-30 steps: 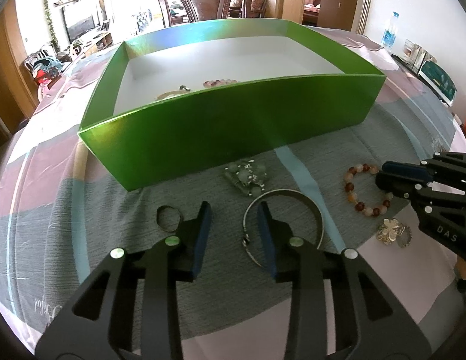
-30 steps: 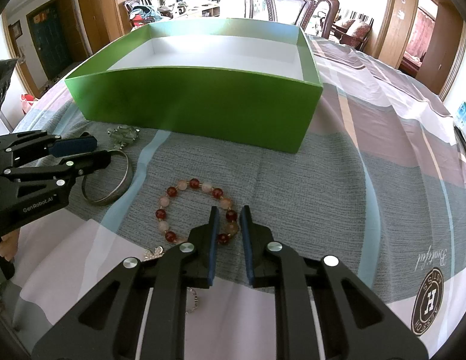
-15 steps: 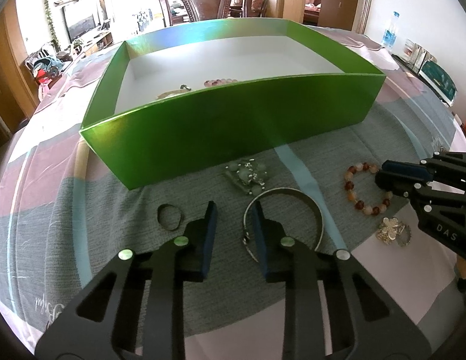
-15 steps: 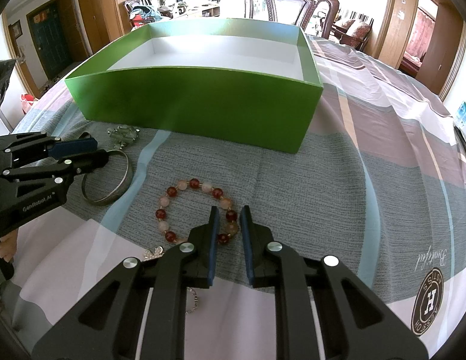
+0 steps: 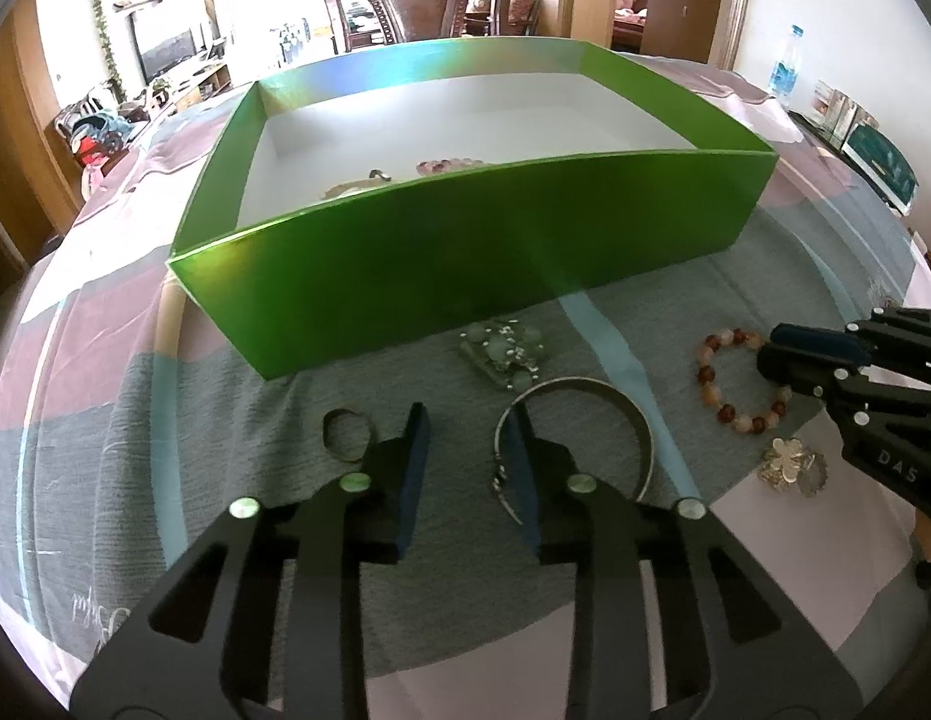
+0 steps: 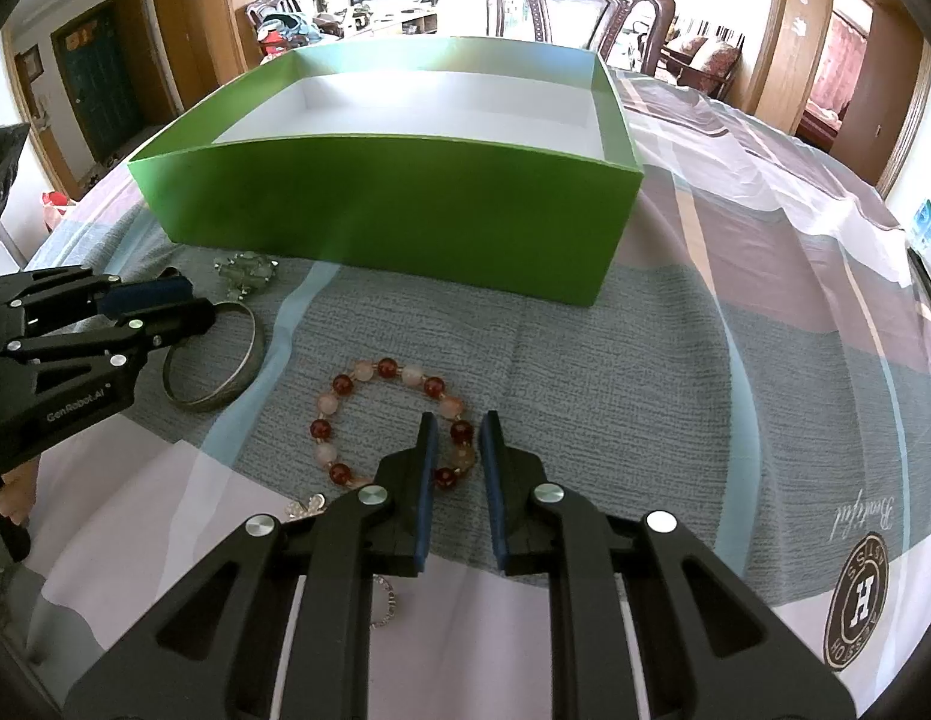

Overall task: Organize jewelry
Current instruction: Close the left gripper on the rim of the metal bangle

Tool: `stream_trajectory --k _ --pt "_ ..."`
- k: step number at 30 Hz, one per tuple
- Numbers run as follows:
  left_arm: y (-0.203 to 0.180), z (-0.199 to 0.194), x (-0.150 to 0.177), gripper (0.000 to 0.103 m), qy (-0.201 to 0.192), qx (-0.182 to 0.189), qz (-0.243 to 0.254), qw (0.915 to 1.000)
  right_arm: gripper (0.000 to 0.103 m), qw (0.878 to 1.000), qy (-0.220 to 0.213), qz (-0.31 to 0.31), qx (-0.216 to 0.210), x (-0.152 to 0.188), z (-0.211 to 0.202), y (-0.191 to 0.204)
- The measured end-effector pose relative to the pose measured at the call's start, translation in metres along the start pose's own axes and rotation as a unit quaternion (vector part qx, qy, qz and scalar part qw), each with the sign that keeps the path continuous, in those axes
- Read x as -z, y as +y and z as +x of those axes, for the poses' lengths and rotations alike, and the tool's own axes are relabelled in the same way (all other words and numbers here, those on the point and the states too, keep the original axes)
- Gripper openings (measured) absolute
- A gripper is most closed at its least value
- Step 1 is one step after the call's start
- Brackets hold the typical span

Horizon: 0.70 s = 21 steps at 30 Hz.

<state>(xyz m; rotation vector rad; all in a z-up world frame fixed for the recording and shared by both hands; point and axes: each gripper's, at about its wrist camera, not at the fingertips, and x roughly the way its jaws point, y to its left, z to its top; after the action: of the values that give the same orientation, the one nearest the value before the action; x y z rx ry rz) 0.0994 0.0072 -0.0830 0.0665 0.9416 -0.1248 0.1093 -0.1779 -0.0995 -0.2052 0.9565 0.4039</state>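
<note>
A green box (image 5: 465,240) with a white inside stands on the cloth and holds a few jewelry pieces (image 5: 447,167). My left gripper (image 5: 465,438) is open, its right finger at the left rim of a silver bangle (image 5: 609,396). A small ring (image 5: 345,433) lies left of it and a green bead brooch (image 5: 504,351) lies ahead. My right gripper (image 6: 456,450) is narrowly open around the near side of a red and pink bead bracelet (image 6: 345,387), low over the cloth. The box also shows in the right wrist view (image 6: 405,210).
A flower-shaped silver piece (image 5: 789,462) lies by the right gripper, and a thin chain (image 6: 387,600) lies under it. A striped tablecloth (image 6: 765,330) covers the round table. A carved chair (image 5: 417,0) stands behind the box.
My left gripper narrowed half a second ago and has opened wider again now, staying beside the bangle. My right gripper has not moved.
</note>
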Motion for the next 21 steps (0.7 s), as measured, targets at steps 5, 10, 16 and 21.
stream_trajectory --k 5,10,16,21 --pt "0.0037 0.0016 -0.0012 0.047 0.001 -0.007 -0.009 0.9999 0.016 1.000 0.000 0.003 0.001 -0.0004 0.0003 -0.0025" --pt "0.0037 0.0007 -0.0004 0.047 0.001 -0.008 -0.009 0.9999 0.016 1.000 0.000 0.004 0.001 -0.0005 0.0002 -0.0032" --pt "0.0016 0.0003 -0.0001 0.040 0.001 -0.005 -0.005 1.0000 0.016 1.000 -0.001 0.004 0.002 -0.0005 0.0002 -0.0036" --pt "-0.0018 -0.0015 0.0006 0.020 0.000 0.005 0.004 1.0000 0.016 1.000 -0.001 0.004 0.002 -0.0009 0.0007 -0.0051"
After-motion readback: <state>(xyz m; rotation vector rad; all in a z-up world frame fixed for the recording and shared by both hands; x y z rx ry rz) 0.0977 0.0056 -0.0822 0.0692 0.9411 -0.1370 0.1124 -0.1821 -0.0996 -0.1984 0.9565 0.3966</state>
